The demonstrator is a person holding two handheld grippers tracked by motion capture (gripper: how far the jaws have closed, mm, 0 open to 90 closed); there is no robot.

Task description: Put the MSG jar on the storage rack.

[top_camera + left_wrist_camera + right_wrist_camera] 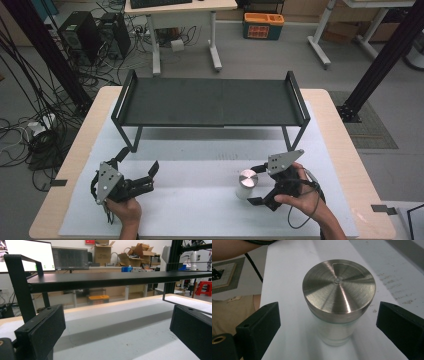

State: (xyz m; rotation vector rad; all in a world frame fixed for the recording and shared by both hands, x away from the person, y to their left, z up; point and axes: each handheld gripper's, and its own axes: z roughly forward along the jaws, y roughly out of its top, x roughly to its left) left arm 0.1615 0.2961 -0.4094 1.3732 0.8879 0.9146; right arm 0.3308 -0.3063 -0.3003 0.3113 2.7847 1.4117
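— What does the high view give you?

— A wooden table (340, 150) with a white mat (200, 200) over most of it, and a low black shelf (210, 102) standing across the far part of the mat. Near the right front stands a small jar (246, 184), upright, with a brushed metal lid and a pale body. The right gripper (256, 185) is held in the person's right hand (300, 195), its jaws spread to either side of the jar, one just past it and one nearer the person. The left gripper (137, 162) sits at the left front in the left hand (122, 207), jaws apart with bare mat between them.

— And the left gripper view?

— Its two black jaws stand wide at the bottom corners with only the mat (117, 340) between. Ahead is the shelf (107, 280), seen from low down, its top edge on, one leg at the left. Behind it, monitors (70, 257) and cardboard boxes (130, 253).

— The right gripper view?

— The jar (338, 322) is centred between the open jaws, clear of both. The lid (339, 286) is round, with a wedge-shaped panel in its top. The body below looks like clear or frosted glass, though blur makes that hard to settle. The person's forearm (234, 248) crosses the top left corner.
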